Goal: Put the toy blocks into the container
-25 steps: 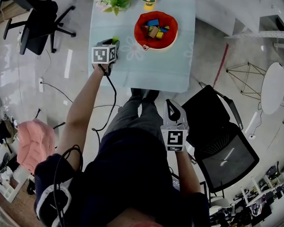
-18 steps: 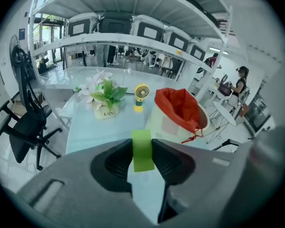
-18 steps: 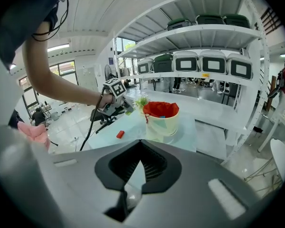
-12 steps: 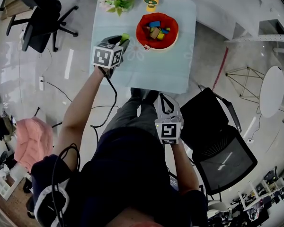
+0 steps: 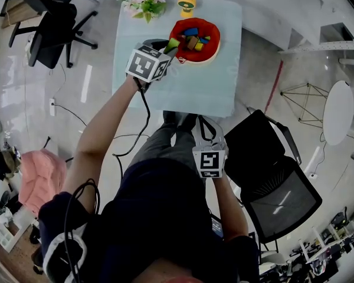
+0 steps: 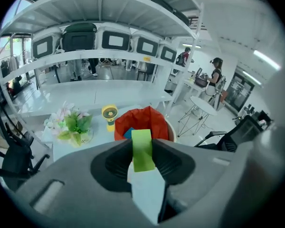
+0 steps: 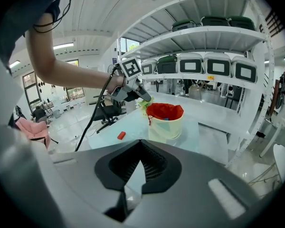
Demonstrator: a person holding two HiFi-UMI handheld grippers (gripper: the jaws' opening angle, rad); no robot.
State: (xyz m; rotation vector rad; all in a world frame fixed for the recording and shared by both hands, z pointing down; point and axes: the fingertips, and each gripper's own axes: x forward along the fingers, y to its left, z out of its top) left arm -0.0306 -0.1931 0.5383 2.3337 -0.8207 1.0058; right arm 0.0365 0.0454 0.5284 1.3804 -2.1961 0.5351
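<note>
An open lab-like office: white shelving (image 7: pixel 204 33), storage bins (image 7: pixel 219 68), swivel chairs (image 5: pixel 51 29)

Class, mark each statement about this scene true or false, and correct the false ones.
1. The left gripper holds a green block. True.
2. The container is empty. False: several blocks lie in it.
3. The right gripper holds a red block. False: it holds nothing; a red block lies on the table.
4. Flowers stand on the table. True.
</note>
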